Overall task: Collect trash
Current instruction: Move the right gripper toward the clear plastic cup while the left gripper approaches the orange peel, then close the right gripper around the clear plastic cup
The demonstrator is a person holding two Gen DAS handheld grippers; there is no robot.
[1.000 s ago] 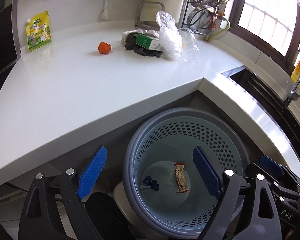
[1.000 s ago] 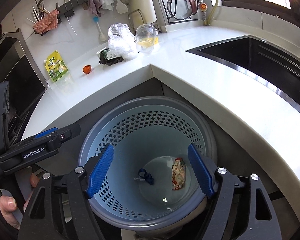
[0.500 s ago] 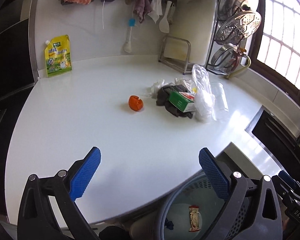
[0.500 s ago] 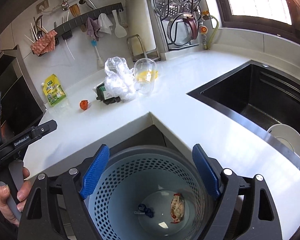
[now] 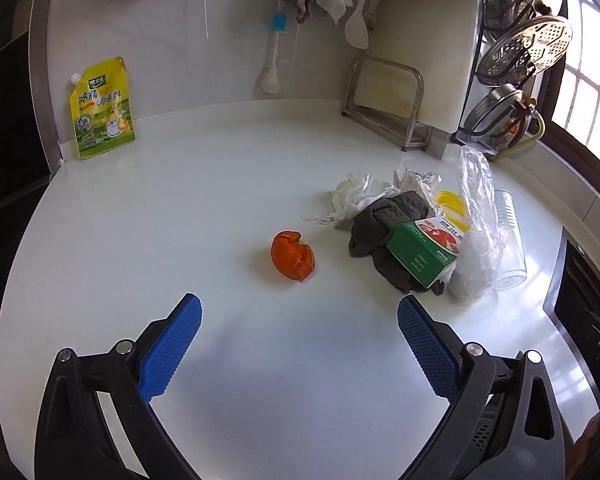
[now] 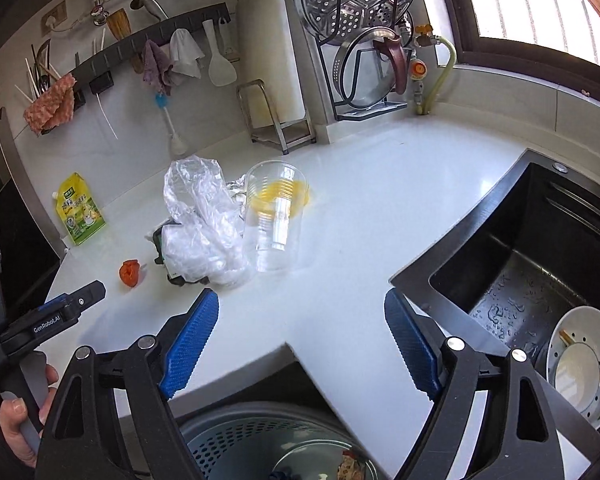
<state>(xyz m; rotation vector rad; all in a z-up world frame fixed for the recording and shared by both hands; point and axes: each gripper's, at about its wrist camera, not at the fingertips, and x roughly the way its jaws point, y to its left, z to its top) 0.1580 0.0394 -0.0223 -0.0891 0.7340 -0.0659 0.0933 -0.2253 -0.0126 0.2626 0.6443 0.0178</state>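
Left wrist view shows the left gripper [image 5: 298, 314] spread wide and holding nothing, pointed at the orange peel [image 5: 293, 255] just ahead so it can fit around it. Right gripper [image 6: 300, 326] is spread wide too, waiting above the bin [image 6: 236, 438], where trash goes, with more trash near the plastic cup [image 6: 274, 216].

both grippers have risen from over the perforated blue plastic bin [image 6: 268, 446] to the white countertop [image 5: 228, 200]: the left gripper [image 5: 298, 326] now faces the orange peel [image 5: 293, 255], the right gripper [image 6: 302, 328] the clear plastic cup [image 6: 274, 220].
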